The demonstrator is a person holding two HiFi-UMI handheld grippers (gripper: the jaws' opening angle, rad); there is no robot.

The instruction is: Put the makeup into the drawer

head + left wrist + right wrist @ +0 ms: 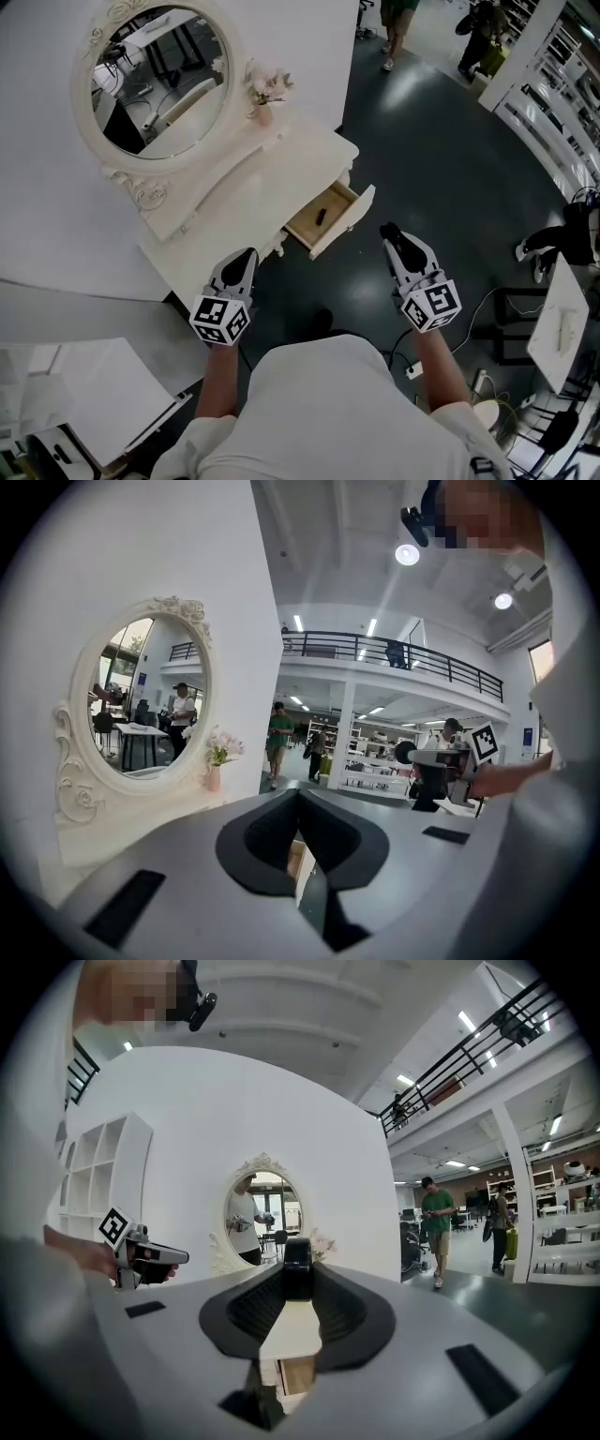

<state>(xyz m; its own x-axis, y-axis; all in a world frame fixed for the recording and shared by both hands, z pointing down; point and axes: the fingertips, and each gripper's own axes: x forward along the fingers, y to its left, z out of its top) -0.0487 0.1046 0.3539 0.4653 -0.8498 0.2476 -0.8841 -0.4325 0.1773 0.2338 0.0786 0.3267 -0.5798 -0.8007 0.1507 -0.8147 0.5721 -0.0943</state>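
At ten o'clock in the head view hangs the oval mirror (pixel 155 80). A vase of flowers (pixel 265 89) stands at its three o'clock, and both sit on the white table (pixel 234 187), whose legs are hidden under its top. The left gripper (pixel 246 255) is at the table's six o'clock, its jaws brought together at the tips with nothing between them. At that gripper's two o'clock the drawer (pixel 349 217) stands pulled out. A small dark stick (pixel 322 215) lies inside, too small to name. At the drawer's three o'clock the right gripper (pixel 390 232) pinches the makeup (pixel 297 1267), a short black piece at the jaw tips. Its kind cannot be told, and from above it merges with the black pads. A passer-by (pixel 398 28) at one o'clock is cut off by the top edge.
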